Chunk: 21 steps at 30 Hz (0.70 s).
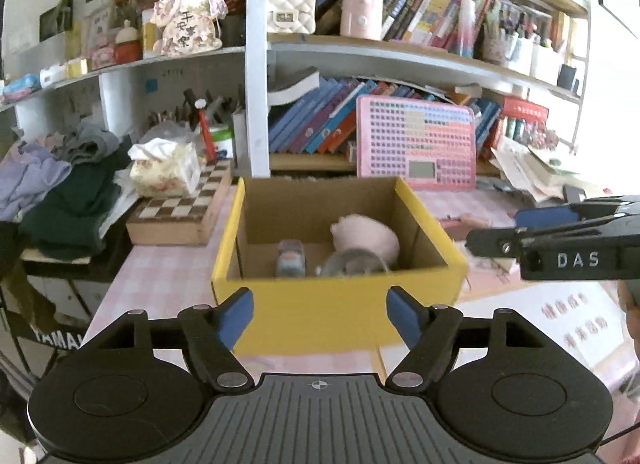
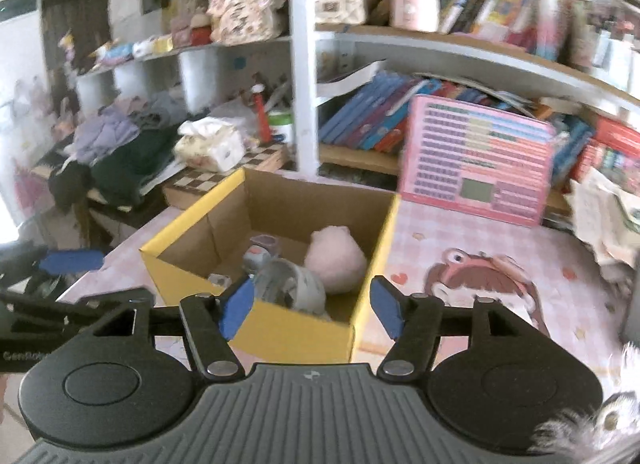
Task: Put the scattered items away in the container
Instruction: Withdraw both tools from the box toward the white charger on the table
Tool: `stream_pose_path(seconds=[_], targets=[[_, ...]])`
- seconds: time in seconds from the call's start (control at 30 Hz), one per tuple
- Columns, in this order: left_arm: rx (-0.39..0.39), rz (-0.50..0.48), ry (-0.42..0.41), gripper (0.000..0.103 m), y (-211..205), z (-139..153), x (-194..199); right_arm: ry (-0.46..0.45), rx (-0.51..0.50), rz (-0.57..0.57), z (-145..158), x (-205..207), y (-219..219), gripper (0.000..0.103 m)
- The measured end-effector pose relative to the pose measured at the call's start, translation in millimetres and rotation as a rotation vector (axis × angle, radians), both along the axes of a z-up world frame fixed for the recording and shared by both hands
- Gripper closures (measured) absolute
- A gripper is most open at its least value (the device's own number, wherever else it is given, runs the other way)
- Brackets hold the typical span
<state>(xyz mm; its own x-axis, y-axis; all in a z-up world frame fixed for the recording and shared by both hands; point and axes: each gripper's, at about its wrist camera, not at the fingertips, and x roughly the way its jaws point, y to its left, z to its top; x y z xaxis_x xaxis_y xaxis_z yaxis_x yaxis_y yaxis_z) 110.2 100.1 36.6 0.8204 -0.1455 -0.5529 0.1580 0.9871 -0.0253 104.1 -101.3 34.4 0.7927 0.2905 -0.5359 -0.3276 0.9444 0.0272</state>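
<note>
Pink plush in box, seemingly beyond empty fingers

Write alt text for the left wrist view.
Open left tongs hover empty before a yellow cardboard box holding a pink plush toy and small grey items. The right tongs enter from the right; cluttered bookshelves stand behind.

The open cardboard box is yellow outside, brown inside; beside it, the bench wears pink-and-white checks.
</note>
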Motion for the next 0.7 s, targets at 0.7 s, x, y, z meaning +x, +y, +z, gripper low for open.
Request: stream_pose_path(seconds=[0.7], targets=[[0.105, -0.174, 0.101, 0.013, -30, -51, -75, 0.060, -0.082, -0.291, -70, -117, -25, 0.012]])
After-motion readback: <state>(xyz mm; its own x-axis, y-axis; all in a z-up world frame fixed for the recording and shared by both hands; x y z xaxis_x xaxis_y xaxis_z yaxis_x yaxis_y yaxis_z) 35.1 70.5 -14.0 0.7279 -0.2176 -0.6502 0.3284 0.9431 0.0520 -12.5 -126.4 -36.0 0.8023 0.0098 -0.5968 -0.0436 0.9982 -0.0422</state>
